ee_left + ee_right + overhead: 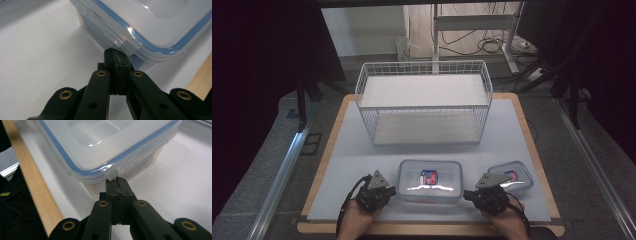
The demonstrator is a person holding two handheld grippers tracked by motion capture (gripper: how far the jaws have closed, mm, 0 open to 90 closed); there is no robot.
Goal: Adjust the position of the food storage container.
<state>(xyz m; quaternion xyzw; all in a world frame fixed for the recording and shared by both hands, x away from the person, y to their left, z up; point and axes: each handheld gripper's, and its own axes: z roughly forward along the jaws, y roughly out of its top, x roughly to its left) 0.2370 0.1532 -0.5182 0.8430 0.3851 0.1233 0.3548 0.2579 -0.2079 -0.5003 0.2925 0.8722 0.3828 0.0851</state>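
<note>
A pale mat covered the wooden table (532,135), with a white wire basket (424,102) at its far side and cables on the floor beyond. The large lidded container (430,180) sat near the front edge, between the two grippers. The left gripper (388,188) and right gripper (468,193) each had their fingers together, tips at the container's ends under its lid flaps. A smaller container (514,172) was partly hidden behind the right gripper.
</note>
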